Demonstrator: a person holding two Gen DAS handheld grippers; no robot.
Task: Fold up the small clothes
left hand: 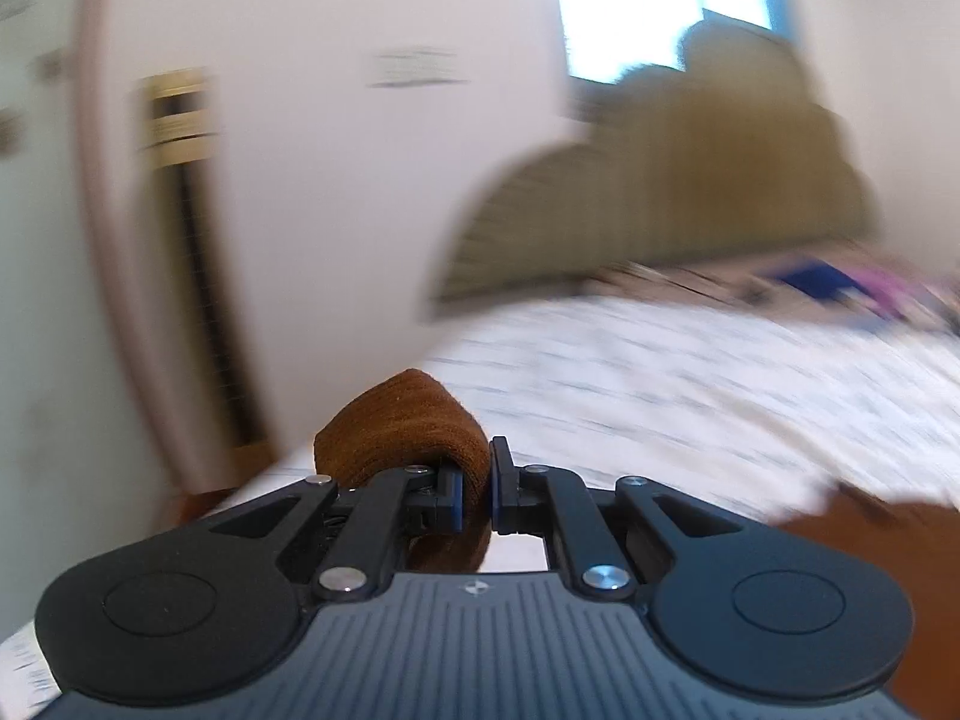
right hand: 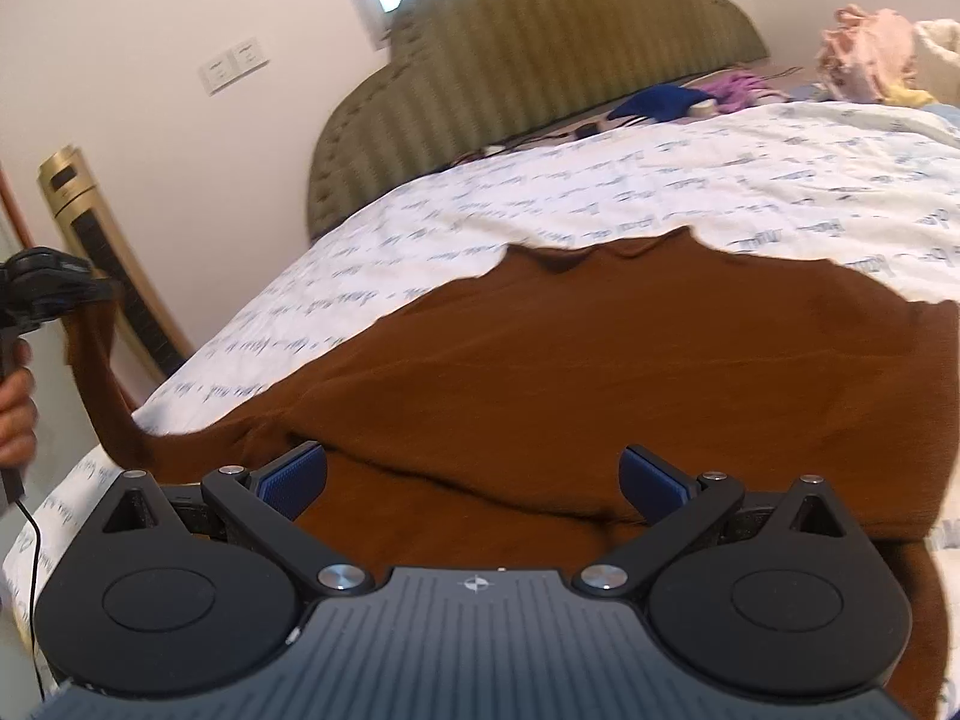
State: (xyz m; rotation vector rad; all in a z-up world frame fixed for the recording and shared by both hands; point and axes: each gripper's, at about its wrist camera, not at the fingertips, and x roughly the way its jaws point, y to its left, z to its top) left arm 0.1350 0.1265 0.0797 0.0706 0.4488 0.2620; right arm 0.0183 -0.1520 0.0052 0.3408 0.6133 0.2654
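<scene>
So the brown garment is spread flat across the near part of the bed, on the white sheet with the scribbly blue print. One corner or sleeve end of it is pinched tight in the left tool, whose blue pads are closed right on a rolled-up bunch of the fabric. From the right wrist view that same left tool can be seen off the left edge of the bed, held up by a hand, with a strip of brown cloth hanging stretched from it down to the rest of the garment.

The right tool is wide open, nothing gripped, hovering just over the near edge of the garment. A padded olive headboard is seen at the far end, and a gold tower fan by the wall.
</scene>
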